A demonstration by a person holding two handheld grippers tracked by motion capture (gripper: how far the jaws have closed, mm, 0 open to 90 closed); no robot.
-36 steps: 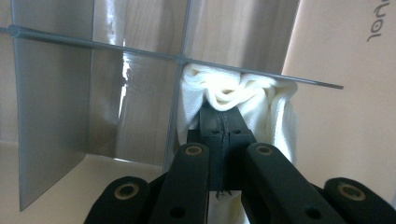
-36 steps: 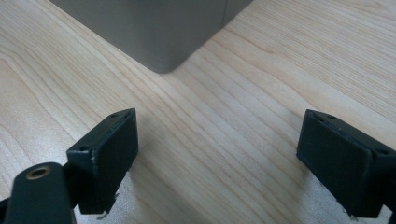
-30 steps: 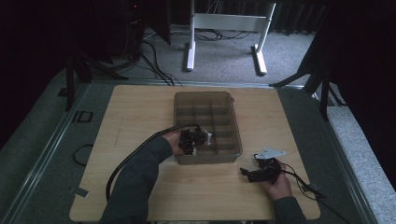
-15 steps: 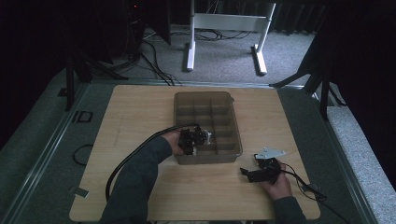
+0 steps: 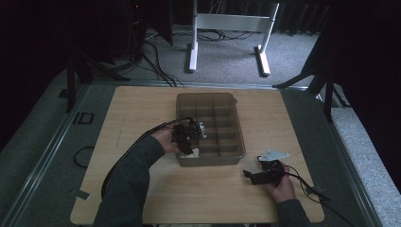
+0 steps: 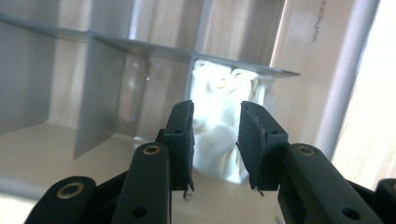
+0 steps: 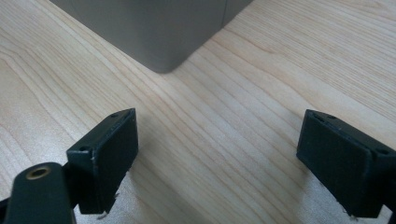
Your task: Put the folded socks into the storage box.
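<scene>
A: What is laid out, taken from the largest thing down?

B: A wooden surface [image 5: 142, 189] is seen across the middle of the high view. At its centre a grey divided tray [image 5: 236, 137] is set, its long axis running from the frame's top to its bottom. A crumpled white cloth [image 6: 219, 126] is lodged in the tray's lower-left corner compartment. No clear long axis can be made out in it; it is bunched, standing roughly upright.

A: And the tools?

B: The left tool [image 5: 188, 137] is held over that compartment, its jaws partly open, the cloth seen between them; whether it is touched cannot be told. The right tool [image 5: 265, 176] is rested at the lower right, jaws spread wide, nothing held.

A: Which step is judged to be in hand?

B: Either picking or releasing of the cloth. For a pick, the jaws would be lowered and closed on the bunch.
</scene>
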